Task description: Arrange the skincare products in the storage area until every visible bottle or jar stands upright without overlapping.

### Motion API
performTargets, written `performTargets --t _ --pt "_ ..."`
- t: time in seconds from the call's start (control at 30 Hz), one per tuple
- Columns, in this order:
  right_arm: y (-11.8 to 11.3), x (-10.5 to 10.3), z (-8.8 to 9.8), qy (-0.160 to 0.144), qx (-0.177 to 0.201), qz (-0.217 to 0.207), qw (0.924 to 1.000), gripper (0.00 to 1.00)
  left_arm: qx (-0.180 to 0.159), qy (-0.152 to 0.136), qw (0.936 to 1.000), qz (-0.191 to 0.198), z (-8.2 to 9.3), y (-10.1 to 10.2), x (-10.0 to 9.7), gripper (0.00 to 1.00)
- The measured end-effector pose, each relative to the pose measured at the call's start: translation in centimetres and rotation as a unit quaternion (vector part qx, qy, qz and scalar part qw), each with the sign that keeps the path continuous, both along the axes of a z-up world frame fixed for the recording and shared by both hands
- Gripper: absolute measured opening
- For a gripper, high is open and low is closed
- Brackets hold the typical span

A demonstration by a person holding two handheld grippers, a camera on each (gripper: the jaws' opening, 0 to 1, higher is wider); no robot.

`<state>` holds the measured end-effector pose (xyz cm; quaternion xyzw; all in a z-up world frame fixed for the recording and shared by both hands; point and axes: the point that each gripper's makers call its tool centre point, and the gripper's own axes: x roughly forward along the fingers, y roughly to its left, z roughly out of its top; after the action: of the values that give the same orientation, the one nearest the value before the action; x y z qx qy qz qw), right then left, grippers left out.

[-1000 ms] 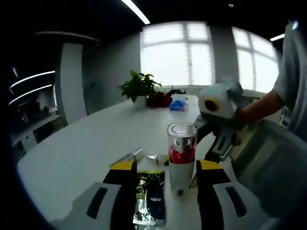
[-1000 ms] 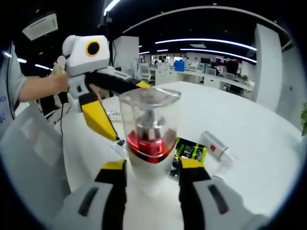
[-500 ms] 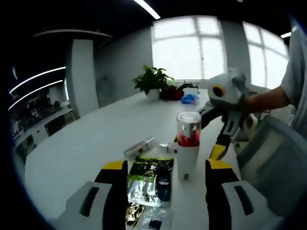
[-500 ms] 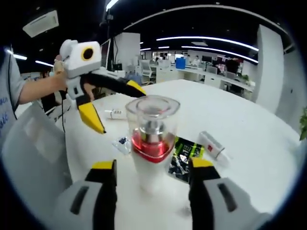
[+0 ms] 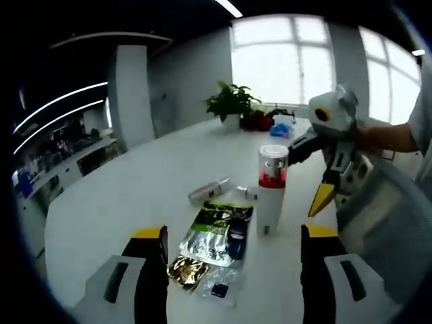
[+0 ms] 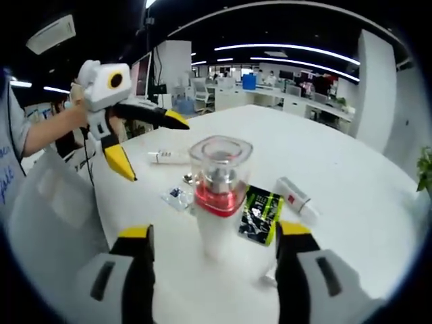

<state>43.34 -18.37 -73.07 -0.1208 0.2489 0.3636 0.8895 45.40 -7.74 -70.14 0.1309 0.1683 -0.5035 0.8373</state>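
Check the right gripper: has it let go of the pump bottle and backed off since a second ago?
Yes. The right gripper has opened and pulled back from the pump bottle, which stands free on the table beside the green sachet.

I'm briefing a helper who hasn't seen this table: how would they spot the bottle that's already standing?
On the large white table, find the flat green and silver sachet. Just beside it stands a white pump bottle with a clear cap and red band. Its neighbour, a small white tube, lies flat; this is the upright one.

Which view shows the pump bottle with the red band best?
The right gripper view: the bottle stands upright, close and central between its open jaws. The left gripper view shows it smaller and farther off, upright on the table.
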Motion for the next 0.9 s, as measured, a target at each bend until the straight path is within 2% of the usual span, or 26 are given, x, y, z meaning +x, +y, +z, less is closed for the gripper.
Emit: performTargets --t 0.1,0.17,0.27,0.4,0.43,0.53,0.67,0.8,0.9 --pt "-0.1 -0.2 0.3 -0.003 -0.002 -0.002 1.0 0.77 0.015 0.005 0.9999 0.004 -0.4 0.5 -0.5 0.92" --pt "-0.1 -0.4 0.7 -0.001 0.001 -0.003 1.0 0.8 0.019 0.019 0.9995 0.015 -0.6 0.9 -0.7 0.93" --pt "-0.1 -0.5 1.2 -0.005 -0.001 -0.008 1.0 0.84 0.005 0.03 0.9991 0.031 -0.6 1.5 -1.0 0.97" --pt "-0.1 -0.9 1.5 -0.013 -0.022 0.001 0.9997 0.88 0.007 0.043 0.9982 0.041 -0.8 2.1 -1.6 0.96" --pt "0.0 -1.0 1.5 -0.014 -0.025 0.003 0.9996 0.89 0.01 0.054 0.9974 0.046 -1.0 2.4 -2.0 0.95" --pt "0.0 -1.2 1.5 -0.015 -0.029 0.004 0.9995 0.92 0.002 0.038 0.9977 0.057 -0.7 2.9 -2.2 0.97" --pt "0.1 -1.5 1.3 -0.012 -0.033 0.008 0.9994 0.96 -0.003 0.042 0.9967 0.07 -0.3 3.7 -2.8 0.97" --pt "0.1 -1.8 1.7 -0.022 -0.04 0.008 0.9989 0.99 0.011 0.033 0.9956 0.087 -0.1 4.7 -3.0 0.97" --pt "0.1 -2.0 2.0 -0.024 -0.045 0.012 0.9986 0.99 0.024 0.041 0.9938 0.1 -0.4 5.5 -3.3 0.97"
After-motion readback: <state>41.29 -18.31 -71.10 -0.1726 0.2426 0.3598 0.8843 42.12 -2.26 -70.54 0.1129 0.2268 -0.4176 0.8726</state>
